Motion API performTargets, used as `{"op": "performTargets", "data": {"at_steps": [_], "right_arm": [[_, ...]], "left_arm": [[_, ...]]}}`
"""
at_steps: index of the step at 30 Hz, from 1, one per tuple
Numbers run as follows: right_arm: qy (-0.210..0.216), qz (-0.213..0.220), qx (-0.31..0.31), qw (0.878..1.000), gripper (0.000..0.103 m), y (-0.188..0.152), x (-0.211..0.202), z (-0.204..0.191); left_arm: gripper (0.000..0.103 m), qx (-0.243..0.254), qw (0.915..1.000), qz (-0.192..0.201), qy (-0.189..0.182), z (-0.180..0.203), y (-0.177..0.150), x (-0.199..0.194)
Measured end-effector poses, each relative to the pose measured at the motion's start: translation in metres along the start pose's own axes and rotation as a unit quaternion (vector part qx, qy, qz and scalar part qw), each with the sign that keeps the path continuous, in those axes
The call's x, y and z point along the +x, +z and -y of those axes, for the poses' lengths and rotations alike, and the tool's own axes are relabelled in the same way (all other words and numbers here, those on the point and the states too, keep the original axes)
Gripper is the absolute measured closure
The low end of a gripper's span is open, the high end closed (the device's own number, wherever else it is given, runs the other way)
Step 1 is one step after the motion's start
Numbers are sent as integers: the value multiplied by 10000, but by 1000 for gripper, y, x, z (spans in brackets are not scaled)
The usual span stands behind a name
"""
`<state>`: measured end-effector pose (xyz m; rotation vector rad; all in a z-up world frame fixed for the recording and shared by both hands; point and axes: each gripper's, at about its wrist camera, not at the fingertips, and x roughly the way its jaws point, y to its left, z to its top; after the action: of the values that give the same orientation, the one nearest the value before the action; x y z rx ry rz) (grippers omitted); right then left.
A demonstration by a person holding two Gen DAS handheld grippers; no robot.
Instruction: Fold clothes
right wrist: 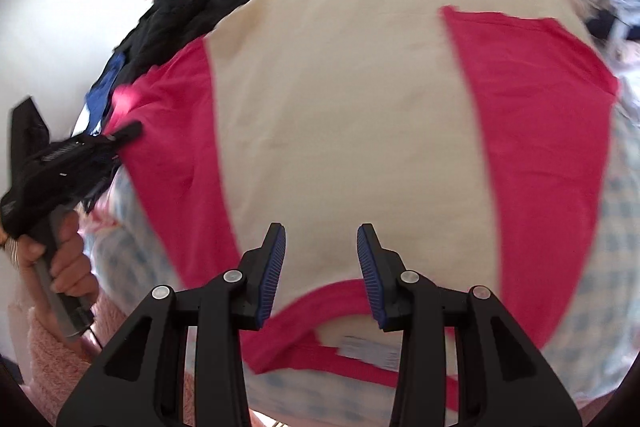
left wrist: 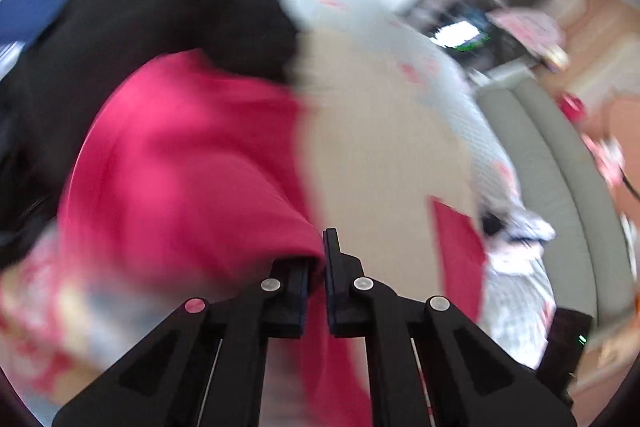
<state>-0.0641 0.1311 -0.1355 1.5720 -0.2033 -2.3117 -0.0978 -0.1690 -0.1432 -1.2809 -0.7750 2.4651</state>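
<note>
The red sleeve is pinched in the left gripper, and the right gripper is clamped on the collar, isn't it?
Not quite. The left gripper does pinch the red sleeve, but the right wrist view shows the right gripper open, its jaws apart above the cream shirt body, holding nothing.

Motion-blurred black garment [left wrist: 152, 27] behind

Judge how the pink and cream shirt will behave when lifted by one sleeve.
Probably floppy: the pink sleeve drapes in soft folds from the left gripper, which is shut on it. Likely light, since a pinch of cloth seems to raise it. The cream body lies flat on the bed, so it would likely trail and sag, not hold shape.
</note>
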Motion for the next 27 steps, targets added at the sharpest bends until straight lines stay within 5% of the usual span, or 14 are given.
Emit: {"op": "performTargets", "data": {"at_steps": [5,9,10,13,17,23,27], "right_arm": [[-217,268,310,9989,65,5,-21,30],[-313,160,356,9987,65,5,-19,43],[-293,137,291,9991,65,5,-19,42],[-100,82,-45,9999,62,6,-13,31],[159,-38,-637,9978,61,13,5,4],[-144,-95,-1061,9942,61,37,33,-32],[-240,-83,-1522,9880,61,50,41,-57]], "left_arm": [[96,738,9939,-777,-252,74,-5,67],[67,1030,9811,-1622,-240,114,-21,133],[66,1101,9766,-1831,-237,124,-25,149],[54,1452,9788,-1408,-315,130,-32,113],[51,1232,9888,-814,-194,102,-33,54],[53,504,9936,-720,710,21,-45,26],[52,-376,9962,-776,108,-15,-32,34]]}}
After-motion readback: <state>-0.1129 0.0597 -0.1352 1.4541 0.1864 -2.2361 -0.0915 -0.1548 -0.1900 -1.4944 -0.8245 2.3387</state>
